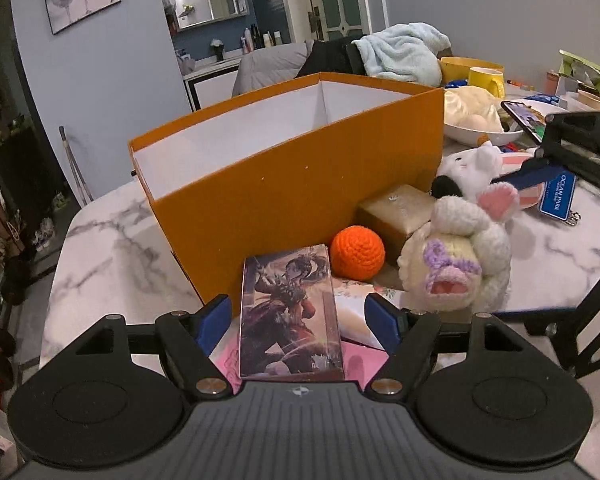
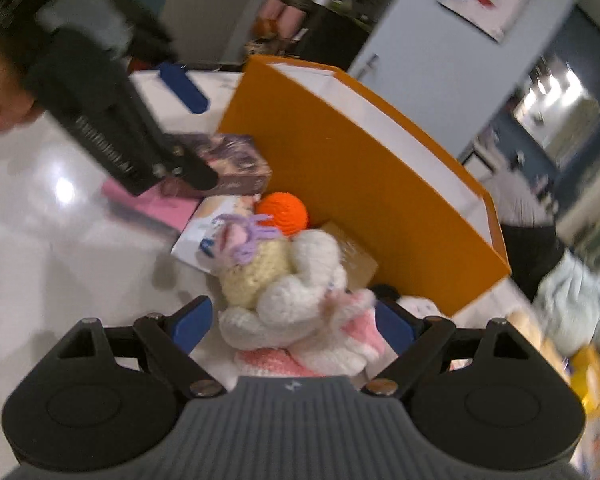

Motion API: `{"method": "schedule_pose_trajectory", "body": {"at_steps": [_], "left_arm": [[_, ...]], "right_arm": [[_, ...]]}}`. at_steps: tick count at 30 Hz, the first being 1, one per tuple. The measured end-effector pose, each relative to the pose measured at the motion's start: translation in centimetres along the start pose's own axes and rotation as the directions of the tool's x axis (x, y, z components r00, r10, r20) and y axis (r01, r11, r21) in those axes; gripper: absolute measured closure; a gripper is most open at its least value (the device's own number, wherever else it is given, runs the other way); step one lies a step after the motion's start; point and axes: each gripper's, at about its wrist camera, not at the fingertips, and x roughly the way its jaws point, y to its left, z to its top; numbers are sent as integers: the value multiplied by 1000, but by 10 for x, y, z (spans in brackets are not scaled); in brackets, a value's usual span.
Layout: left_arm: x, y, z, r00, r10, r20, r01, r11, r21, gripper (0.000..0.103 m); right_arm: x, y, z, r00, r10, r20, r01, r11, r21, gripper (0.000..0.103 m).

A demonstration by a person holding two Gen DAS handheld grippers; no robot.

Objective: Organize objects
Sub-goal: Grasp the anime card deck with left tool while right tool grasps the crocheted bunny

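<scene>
Between the open fingers of the left tool [image 1: 298,326], clear of both pads, lies a flat illustrated card box [image 1: 290,312] with a painted figure on its face, resting partly on a pink sheet [image 1: 360,360]. Just ahead and to its right sits an orange crocheted ball [image 1: 357,252], against the wall of the tall orange box [image 1: 300,184], whose white inside stands open upward. Right of the ball lies a gold block [image 1: 396,210]. A cream crocheted plush with lilac yarn [image 2: 284,280] lies on its side between the spread fingers of the right tool [image 2: 292,326]; whether they touch it is unclear.
</scene>
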Motion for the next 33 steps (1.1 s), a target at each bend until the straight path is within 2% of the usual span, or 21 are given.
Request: {"method": "schedule_pose_trajectory", "body": {"at_steps": [11, 20, 22, 23, 25, 33], "left_arm": [[15, 12, -3, 1000, -1, -26, 0, 999, -36, 17], [24, 14, -6, 999, -21, -38, 19, 998, -62, 18], [25, 16, -5, 998, -45, -36, 42, 996, -73, 32], [25, 16, -5, 997, -63, -34, 60, 995, -78, 35], [25, 14, -4, 997, -64, -33, 61, 996, -72, 35], [21, 10, -5, 997, -78, -27, 77, 996, -38, 36]], "right_arm": [[24, 18, -5, 996, -86, 11, 86, 988, -128, 15], [34, 15, -2, 995, -94, 25, 96, 990, -102, 19], [35, 15, -2, 996, -89, 23, 91, 990, -105, 22], [35, 15, -2, 996, -88, 21, 90, 990, -112, 23], [36, 16, -1, 996, -84, 19, 86, 988, -129, 27], [26, 19, -5, 997, -72, 16, 73, 988, -135, 31]]}}
